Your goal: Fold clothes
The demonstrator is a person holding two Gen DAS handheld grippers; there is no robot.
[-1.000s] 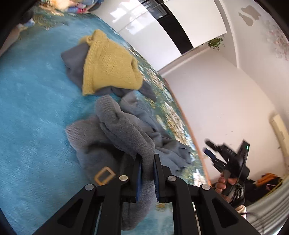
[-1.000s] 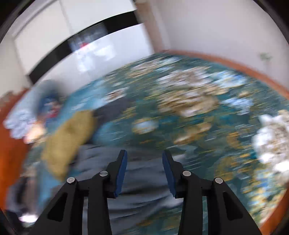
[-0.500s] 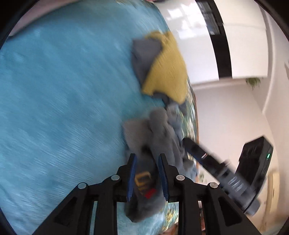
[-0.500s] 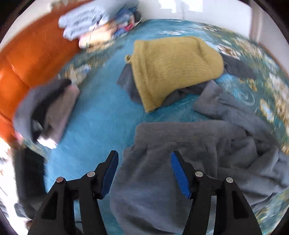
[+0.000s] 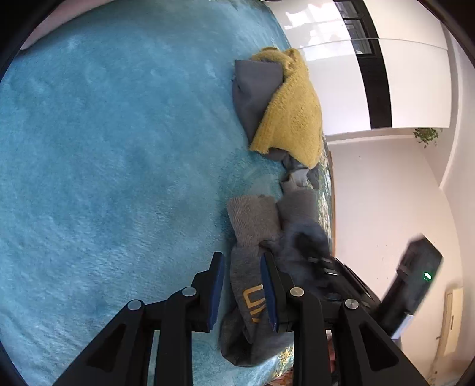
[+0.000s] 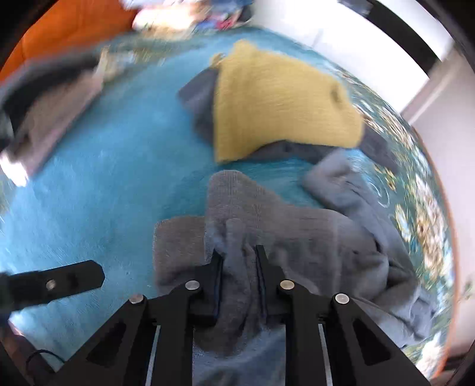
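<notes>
The grey sweatshirt (image 6: 311,237) lies crumpled on the blue carpet (image 5: 104,163), near its patterned edge, with a ribbed cuff or hem turned up and nothing about it squared or flat, so the folding of this piece is, as far as I can judge, at the gathering and spreading stage. Beyond it, a yellow knit sweater (image 5: 294,110) sits rumpled on top of a dark grey garment (image 5: 255,92), both unfolded. At the carpet's far side, in the blurred right wrist view, a stack that may be folded clothes (image 6: 50,107) rests by an orange sofa (image 6: 59,26), which suggests some items are done and at least three are left. The left tool (image 5: 242,285) stands partly open around the part of the sweatshirt with the yellow print, its pads not pressing the cloth. The right tool (image 6: 237,267) is nearly closed, with a bunched fold of the sweatshirt pinched between its pads. A second ago the left tool gripped a sleeve tightly and the right one was open in the air; now the grip has passed to the right.
</notes>
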